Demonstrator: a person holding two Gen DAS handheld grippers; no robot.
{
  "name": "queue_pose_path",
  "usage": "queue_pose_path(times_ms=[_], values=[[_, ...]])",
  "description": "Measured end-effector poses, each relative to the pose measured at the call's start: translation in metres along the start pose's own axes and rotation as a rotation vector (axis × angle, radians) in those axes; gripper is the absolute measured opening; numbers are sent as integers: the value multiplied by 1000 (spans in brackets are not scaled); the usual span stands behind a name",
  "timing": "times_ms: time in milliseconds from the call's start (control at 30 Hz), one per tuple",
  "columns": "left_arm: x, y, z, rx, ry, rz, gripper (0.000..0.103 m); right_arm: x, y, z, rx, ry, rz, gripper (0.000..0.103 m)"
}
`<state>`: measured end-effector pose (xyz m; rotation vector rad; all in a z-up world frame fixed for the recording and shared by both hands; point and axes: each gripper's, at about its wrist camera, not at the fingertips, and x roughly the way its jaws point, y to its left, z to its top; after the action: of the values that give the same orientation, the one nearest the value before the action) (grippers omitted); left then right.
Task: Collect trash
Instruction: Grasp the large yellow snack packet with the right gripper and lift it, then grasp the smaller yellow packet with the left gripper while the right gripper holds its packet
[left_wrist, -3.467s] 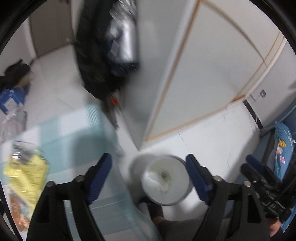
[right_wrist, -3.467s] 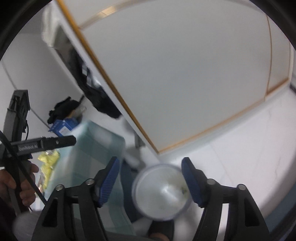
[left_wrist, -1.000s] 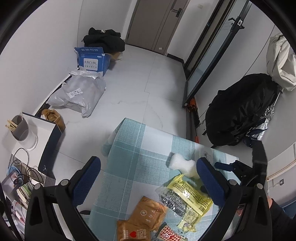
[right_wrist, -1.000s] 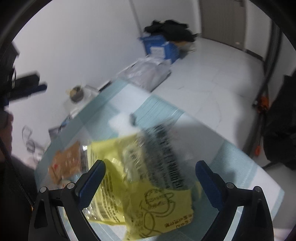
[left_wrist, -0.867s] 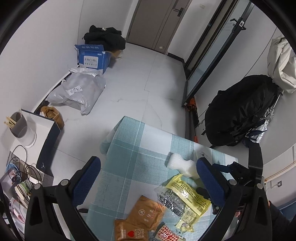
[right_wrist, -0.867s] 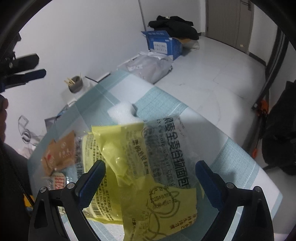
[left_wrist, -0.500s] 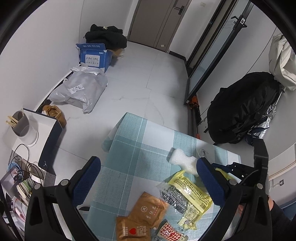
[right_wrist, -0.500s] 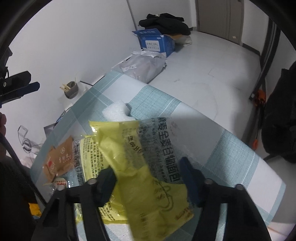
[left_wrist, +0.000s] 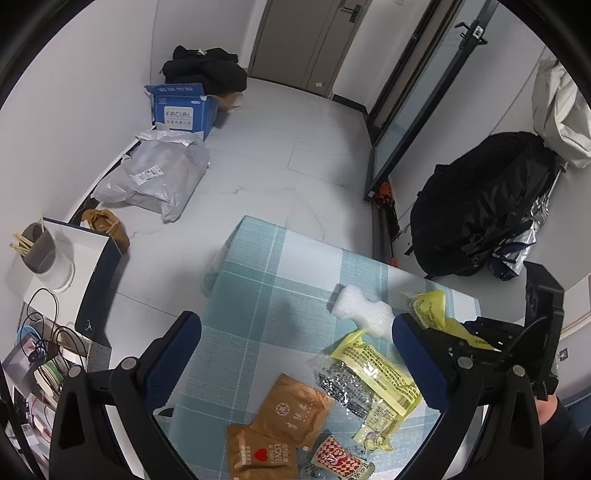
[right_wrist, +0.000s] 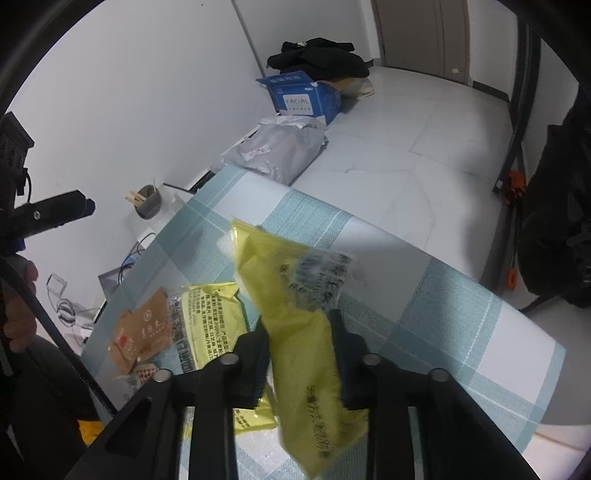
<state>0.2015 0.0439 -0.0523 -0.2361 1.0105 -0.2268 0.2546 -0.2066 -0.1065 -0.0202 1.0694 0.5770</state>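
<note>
A: Where is the right gripper (right_wrist: 299, 347) at this moment?

B: It is above the tabletop (right_wrist: 461, 325), which has a checked cloth in teal and white. Its jaws are closing, and a yellow wrapper (right_wrist: 295, 314) is between them. The pads seem to press on it from both sides, and the wrapper stands up out of the jaws, crumpled and a little blurred.

A: And the left gripper (left_wrist: 295, 354)?

B: Its jaws are wide and nothing is between them. It hangs over the same tabletop (left_wrist: 266, 280) and touches none of the trash.

A: What other trash lies on the cloth?

B: In the left wrist view I see a second yellow packet (left_wrist: 373, 373) with a clear printed part, lying flat. Just beside it, toward the far edge, is a white foam piece (left_wrist: 364, 308). Nearer to the camera are two brown sachets (left_wrist: 280, 432), one overlapping the other, and a small red-and-white wrapper (left_wrist: 338, 459) at the lower edge.

A: Is the held wrapper visible from the left side too?

B: Yes, the yellow wrapper (left_wrist: 432, 314) shows at the right, in front of the right gripper (left_wrist: 491, 339), near the foam piece.

A: And on the floor?

B: A blue carton (left_wrist: 181, 110) by the wall, with a grey mailing bag (left_wrist: 155, 181) in front of it, and a black backpack (left_wrist: 480, 206) near the glass door.
</note>
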Motion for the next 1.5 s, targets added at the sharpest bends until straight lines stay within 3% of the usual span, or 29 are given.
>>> queue_pose_path(times_ms=[267,567,733,933,1233,1433,1500], values=[[6,-29,-6,98,27,-46,101,-22,0,-4,-2,-62,2,20],[42,-62,-25,210,191,-112,101,-52,-11,-13,50,-124,22,19],[59,-64,-32,213,218,-89,101,-62,-16,-18,60,-140,27,19],[77,-67,-35,286,250,23,101,-70,-24,-22,72,-154,52,19],[92,-74,-49,353,329,60,100,-74,-34,-24,79,-156,67,19],[94,-89,-58,425,338,84,91,-75,-37,-27,81,-152,66,19],[91,-96,-61,454,329,74,82,-74,-36,-26,84,-151,64,20]])
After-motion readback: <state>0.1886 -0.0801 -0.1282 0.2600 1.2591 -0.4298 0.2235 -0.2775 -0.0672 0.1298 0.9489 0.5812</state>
